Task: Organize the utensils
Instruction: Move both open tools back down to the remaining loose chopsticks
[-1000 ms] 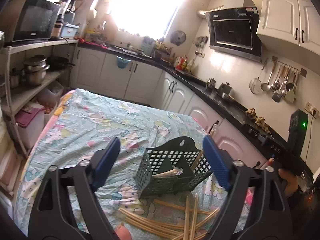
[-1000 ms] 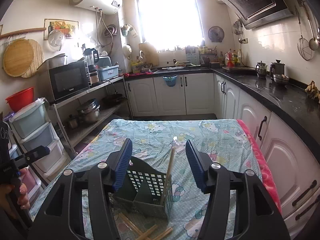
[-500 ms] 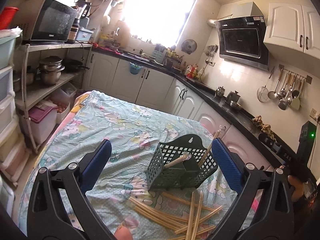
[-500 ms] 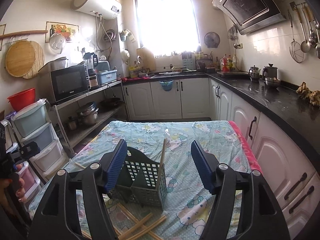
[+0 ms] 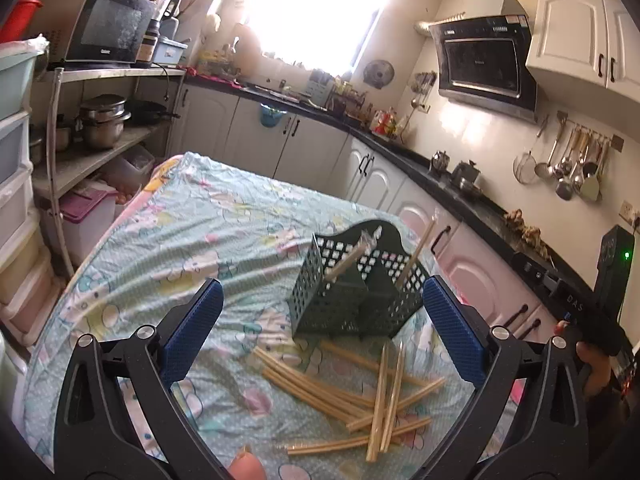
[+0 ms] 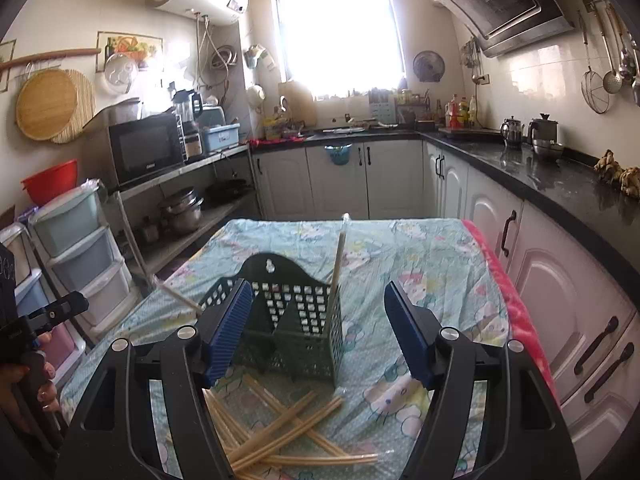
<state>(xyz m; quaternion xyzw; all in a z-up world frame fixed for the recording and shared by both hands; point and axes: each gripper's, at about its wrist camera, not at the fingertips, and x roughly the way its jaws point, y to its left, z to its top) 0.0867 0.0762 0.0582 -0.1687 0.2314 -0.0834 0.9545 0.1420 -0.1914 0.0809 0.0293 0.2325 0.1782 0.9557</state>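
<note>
**Q:** While both tongs hang empty over the desk (image 5: 168,240), what is the job in front of you?

**A:** Picking the next chopstick off the pile. My left tongs (image 5: 320,334) are spread wide with nothing between the blue pads (image 5: 192,332); my right tongs (image 6: 318,332) are likewise wide apart and hold nothing. I judge the task barely begun: only two sticks stand in the basket (image 5: 352,288), one leaning in each compartment, while the chopsticks (image 5: 352,396) lie crossed in a loose heap on the cloth.

**Q:** How would you go about it well?

**A:** I'd choose a stick lying on top of the heap, so lifting it drags no others. I'd bring the tongs down square across its length, near the middle, and close gently, since thin sticks roll and pivot. Then tip it upright before lowering it into a compartment, clear of the leaning stick (image 6: 338,264), which could be knocked out.

**Q:** Where does everything lie relative to the tongs?

**A:** From the left view the heap sits below and just ahead of the pads, nearer the right finger; the basket stands beyond it, between the fingers. From the right view the basket (image 6: 288,320) is close ahead, partly behind my left pad, with the heap (image 6: 280,428) on the cloth beneath the tongs.
</note>
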